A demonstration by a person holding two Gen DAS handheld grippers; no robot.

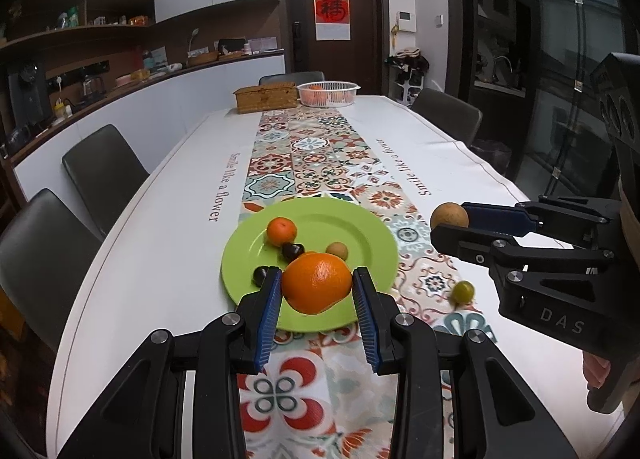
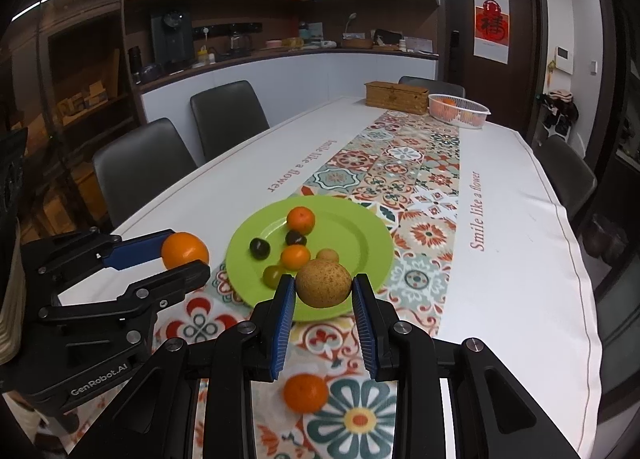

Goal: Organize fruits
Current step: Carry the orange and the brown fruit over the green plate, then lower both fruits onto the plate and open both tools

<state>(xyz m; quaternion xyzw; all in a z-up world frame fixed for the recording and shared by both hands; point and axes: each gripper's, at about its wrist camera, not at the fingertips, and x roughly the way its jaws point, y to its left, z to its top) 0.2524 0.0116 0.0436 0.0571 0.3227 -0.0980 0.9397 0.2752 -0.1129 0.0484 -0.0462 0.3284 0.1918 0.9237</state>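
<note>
My left gripper [image 1: 316, 287] is shut on a large orange [image 1: 317, 282], held above the near edge of the green plate [image 1: 360, 227]. My right gripper [image 2: 324, 285] is shut on a round brown fruit [image 2: 323, 284], held over the plate's near rim [image 2: 372, 243]. On the plate lie a tangerine [image 2: 301, 218], a smaller orange fruit [image 2: 295, 256], two dark fruits [image 2: 259, 248], a small brown fruit [image 2: 328, 255] and a green grape [image 2: 272, 274]. A tangerine [image 2: 305, 392] lies on the runner below the right gripper. A green grape [image 1: 463, 292] lies on the runner right of the plate.
The long table [image 2: 520, 243] has a patterned runner [image 2: 416, 179] down its middle. At the far end stand a wicker box [image 1: 266, 98] and a white basket with oranges [image 1: 328, 93]. Dark chairs [image 2: 228, 115] line both sides. A counter runs along the wall.
</note>
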